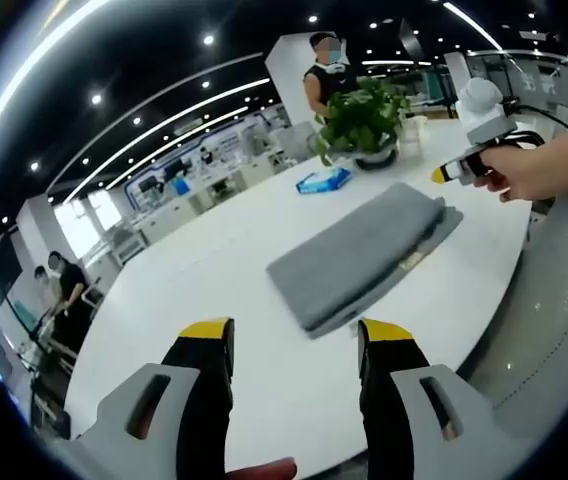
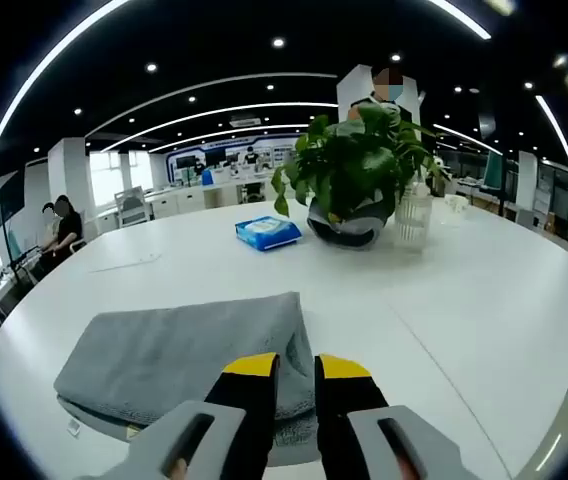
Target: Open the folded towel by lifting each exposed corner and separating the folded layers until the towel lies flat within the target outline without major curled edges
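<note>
Folded grey towel (image 1: 362, 252) on table (image 1: 214, 270) – left gripper (image 1: 295, 332) spread wide, right gripper (image 2: 296, 366) nearly clenched, empty.

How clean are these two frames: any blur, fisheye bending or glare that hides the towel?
Left gripper view: strong fisheye bending curves the white table's edge and the ceiling light strips; the grey towel is slightly soft but readable, with no glare on it. Right gripper view: the towel is evenly lit with faint shadow, the potted plant fairly sharp; ceiling lights bend into arcs.

The right gripper (image 2: 295, 366), jaws nearly together, hovered at the folded grey towel (image 2: 189, 360) on the white table (image 2: 484, 310), near a potted plant (image 2: 356, 175).
</note>
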The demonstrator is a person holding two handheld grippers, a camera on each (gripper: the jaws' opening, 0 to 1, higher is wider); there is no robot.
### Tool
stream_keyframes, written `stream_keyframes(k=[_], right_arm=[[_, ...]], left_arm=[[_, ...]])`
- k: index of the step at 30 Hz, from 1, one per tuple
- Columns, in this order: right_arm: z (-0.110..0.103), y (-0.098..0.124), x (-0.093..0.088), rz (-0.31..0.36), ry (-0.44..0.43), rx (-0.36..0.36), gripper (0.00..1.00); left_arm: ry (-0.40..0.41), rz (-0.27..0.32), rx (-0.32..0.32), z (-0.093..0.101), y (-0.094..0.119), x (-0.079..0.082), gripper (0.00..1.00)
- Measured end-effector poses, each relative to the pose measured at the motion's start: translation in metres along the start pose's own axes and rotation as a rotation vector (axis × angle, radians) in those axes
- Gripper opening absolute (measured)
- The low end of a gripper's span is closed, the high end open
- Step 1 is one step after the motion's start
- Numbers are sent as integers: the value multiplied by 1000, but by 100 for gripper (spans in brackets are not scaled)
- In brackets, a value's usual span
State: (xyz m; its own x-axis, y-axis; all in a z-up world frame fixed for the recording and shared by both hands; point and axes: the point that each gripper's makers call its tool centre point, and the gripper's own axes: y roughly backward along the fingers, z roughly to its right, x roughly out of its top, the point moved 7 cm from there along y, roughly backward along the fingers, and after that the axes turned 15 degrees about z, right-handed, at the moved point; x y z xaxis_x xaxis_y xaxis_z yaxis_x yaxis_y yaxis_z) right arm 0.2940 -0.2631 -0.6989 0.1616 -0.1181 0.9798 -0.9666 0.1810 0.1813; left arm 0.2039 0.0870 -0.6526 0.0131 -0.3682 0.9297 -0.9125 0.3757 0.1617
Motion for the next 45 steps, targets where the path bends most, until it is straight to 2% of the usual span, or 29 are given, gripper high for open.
stream_keyframes(k=[2, 4, 8, 11, 12, 16, 19, 22, 25, 29, 32, 37, 42, 45], right_arm=[[2, -3, 4, 14, -32, 15, 13], [-1, -6, 8, 27, -46, 63, 14], [-7, -15, 18, 24, 27, 170, 14], [-15, -24, 28, 27, 16, 311, 11], [-18, -29, 31, 9, 28, 386, 9], [-21, -49, 40, -26, 229, 540, 10], [-22, -65, 39, -63, 290, 606, 12], [-22, -81, 38, -72, 290, 624, 13], [-24, -97, 30, -119, 339, 658, 14], [-24, -113, 17, -180, 294, 669, 20], [-22, -124, 4, -224, 294, 673, 21], [-21, -132, -10, -283, 303, 680, 25], [-21, -138, -26, -357, 304, 686, 22], [-21, -136, -28, -370, 271, 667, 22]], left_arm=[[55, 8, -18, 1, -3, 2, 49], [93, 7, -35, 1, -7, 3, 49], [152, 15, -55, 2, -24, 10, 51], [142, 32, -66, 2, -40, 15, 53], [145, 36, -72, 2, -48, 16, 52], [200, 26, -82, 3, -68, 13, 52], [233, 6, -84, 6, -82, 6, 51], [254, -19, -86, 9, -93, -2, 50], [282, -46, -78, 9, -103, -11, 48], [314, -75, -72, 10, -115, -21, 47], [323, -99, -74, 11, -126, -31, 46], [333, -139, -95, 16, -138, -45, 45], [322, -181, -116, 21, -144, -56, 44], [308, -217, -131, 24, -146, -63, 44]])
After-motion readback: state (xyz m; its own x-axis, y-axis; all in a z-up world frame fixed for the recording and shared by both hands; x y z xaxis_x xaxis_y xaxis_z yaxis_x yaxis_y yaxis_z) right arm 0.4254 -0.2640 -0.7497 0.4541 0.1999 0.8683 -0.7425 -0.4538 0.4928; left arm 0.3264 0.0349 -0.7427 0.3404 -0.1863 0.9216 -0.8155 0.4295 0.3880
